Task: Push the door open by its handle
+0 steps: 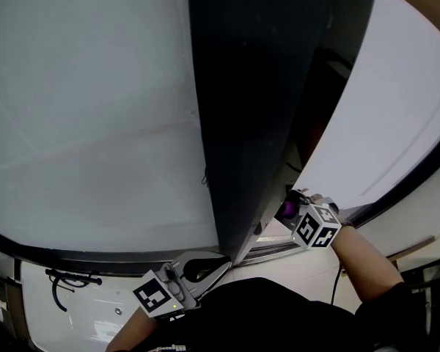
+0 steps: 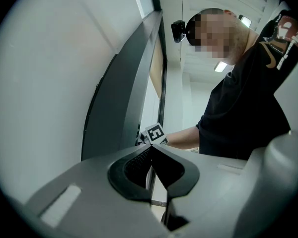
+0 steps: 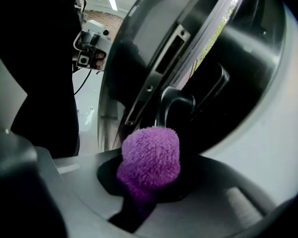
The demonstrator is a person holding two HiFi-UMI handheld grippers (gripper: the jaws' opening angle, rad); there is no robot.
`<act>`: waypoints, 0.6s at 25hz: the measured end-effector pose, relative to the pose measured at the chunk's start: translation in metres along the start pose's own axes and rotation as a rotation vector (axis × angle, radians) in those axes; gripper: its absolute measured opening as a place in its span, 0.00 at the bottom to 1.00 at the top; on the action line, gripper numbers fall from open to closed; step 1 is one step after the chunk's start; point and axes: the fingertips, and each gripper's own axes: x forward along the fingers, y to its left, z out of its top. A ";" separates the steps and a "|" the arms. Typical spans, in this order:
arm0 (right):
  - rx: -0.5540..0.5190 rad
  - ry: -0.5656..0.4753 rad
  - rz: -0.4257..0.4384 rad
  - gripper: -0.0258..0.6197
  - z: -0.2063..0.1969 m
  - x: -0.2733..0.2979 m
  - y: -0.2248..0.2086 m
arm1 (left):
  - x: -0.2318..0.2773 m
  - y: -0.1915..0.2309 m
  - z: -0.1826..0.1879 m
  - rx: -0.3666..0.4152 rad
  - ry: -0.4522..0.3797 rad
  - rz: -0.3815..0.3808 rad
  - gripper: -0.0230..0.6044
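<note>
In the head view a dark door point(image 1: 264, 86) stands ajar and is seen edge-on. My right gripper point(image 1: 284, 207) is at its right face, shut on a purple fuzzy pad point(image 3: 150, 160). In the right gripper view the pad sits just below the dark lever handle point(image 3: 178, 104) and the latch plate point(image 3: 156, 76) on the door's edge. Whether the pad touches the handle I cannot tell. My left gripper point(image 1: 218, 262) hangs low by the door's bottom corner. Its jaws meet at the tip with nothing between them point(image 2: 151, 148).
A pale wall point(image 1: 88, 108) fills the left, and a white panel point(image 1: 396, 101) rises to the right of the door. A dark floor track point(image 1: 95, 251) runs along the threshold. A black cable point(image 1: 66, 281) lies on the white floor at the lower left. My body in black stands close behind.
</note>
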 end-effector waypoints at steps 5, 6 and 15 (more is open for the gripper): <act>0.001 -0.003 0.030 0.14 0.002 0.025 -0.030 | 0.013 -0.012 -0.002 0.010 0.023 0.010 0.04; -0.001 -0.009 0.038 0.14 0.002 0.030 -0.036 | 0.017 -0.015 -0.001 0.019 0.030 0.020 0.04; -0.027 -0.055 0.101 0.12 -0.015 0.078 -0.092 | 0.110 -0.030 -0.032 0.038 0.068 0.162 0.04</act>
